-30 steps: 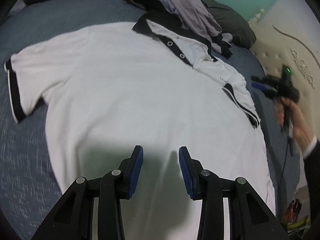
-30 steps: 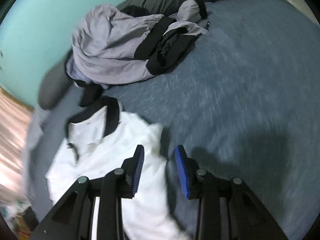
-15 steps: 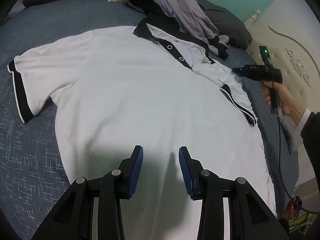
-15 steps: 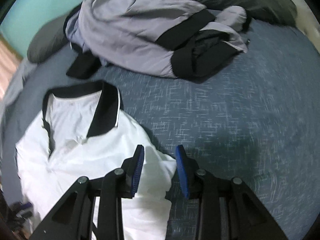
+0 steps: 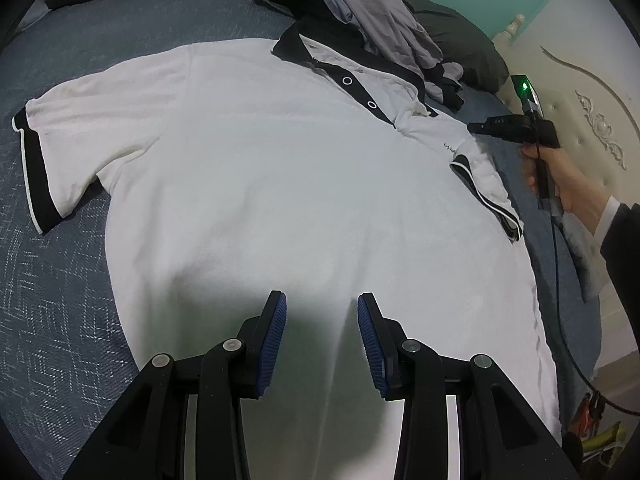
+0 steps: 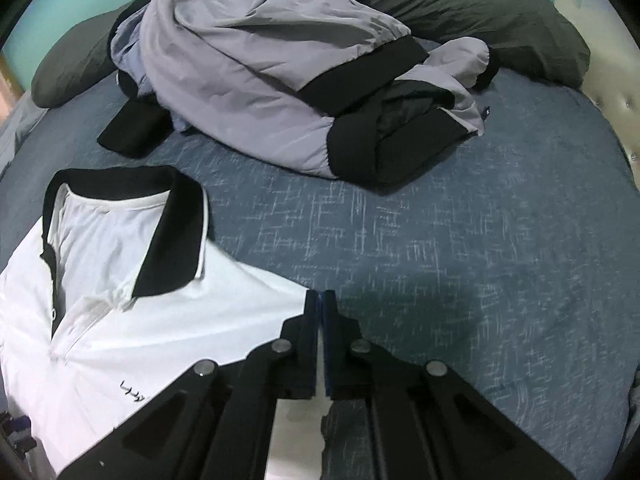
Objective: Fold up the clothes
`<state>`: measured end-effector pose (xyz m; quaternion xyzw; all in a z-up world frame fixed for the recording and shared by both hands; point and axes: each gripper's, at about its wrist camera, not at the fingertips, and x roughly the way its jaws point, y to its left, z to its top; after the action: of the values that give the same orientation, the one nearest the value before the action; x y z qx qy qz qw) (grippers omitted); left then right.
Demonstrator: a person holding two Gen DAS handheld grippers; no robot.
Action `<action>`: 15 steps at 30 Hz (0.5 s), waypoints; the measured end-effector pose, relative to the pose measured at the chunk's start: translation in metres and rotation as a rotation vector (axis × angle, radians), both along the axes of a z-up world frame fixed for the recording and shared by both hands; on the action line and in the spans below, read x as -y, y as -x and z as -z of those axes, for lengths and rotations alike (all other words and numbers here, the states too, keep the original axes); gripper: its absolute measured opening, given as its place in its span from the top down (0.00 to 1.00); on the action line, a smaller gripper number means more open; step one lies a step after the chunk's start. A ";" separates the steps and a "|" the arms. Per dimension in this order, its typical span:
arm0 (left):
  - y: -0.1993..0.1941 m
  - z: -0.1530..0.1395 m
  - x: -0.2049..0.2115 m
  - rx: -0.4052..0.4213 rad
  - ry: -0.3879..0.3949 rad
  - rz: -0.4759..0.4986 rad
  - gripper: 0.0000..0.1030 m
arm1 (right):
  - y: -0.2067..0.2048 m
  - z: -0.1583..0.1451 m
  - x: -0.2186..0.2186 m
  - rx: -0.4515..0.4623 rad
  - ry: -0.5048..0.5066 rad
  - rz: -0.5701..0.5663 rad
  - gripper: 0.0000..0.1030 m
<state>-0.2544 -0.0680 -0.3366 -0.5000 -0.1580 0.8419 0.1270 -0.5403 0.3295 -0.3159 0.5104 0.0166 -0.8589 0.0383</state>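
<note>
A white polo shirt (image 5: pixel 260 180) with a black collar and black sleeve cuffs lies front up, spread flat on a blue bed cover (image 5: pixel 52 320). My left gripper (image 5: pixel 322 332) hovers over the shirt's lower body, open, with nothing between its blue pads. In the right wrist view the shirt (image 6: pixel 160 328) fills the lower left. My right gripper (image 6: pixel 320 300) is shut at the shirt's shoulder edge beside the collar, and the white cloth runs in under its pads. In the left wrist view the right gripper (image 5: pixel 476 128) meets that shoulder, held by a hand (image 5: pixel 560 176).
A heap of grey and black clothes (image 6: pixel 260 60) lies on the bed just beyond the collar, with dark pillows (image 6: pixel 480 12) behind it. A padded cream headboard (image 5: pixel 592 120) stands at the right. Bare blue cover (image 6: pixel 480 240) stretches right of the shirt.
My right gripper swung in over the shirt's shoulder edge and its jaws went from apart to shut there. The left gripper has stayed open over the shirt's lower part.
</note>
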 end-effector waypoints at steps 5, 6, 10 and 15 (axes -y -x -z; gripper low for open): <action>-0.002 0.000 0.002 0.000 0.001 0.001 0.61 | 0.007 0.014 0.002 0.026 -0.014 0.017 0.99; -0.002 0.000 0.002 0.000 0.002 0.001 0.61 | 0.008 0.017 0.000 0.035 -0.001 0.026 0.99; -0.002 0.000 0.002 0.002 -0.002 0.001 0.61 | 0.008 0.020 -0.013 0.032 0.105 0.057 0.99; -0.002 -0.001 0.001 0.003 0.001 0.001 0.61 | -0.002 0.005 -0.045 -0.007 0.218 0.191 0.97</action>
<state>-0.2524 -0.0693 -0.3360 -0.5013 -0.1577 0.8412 0.1270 -0.5384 0.3744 -0.3208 0.4997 -0.1255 -0.8570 0.0119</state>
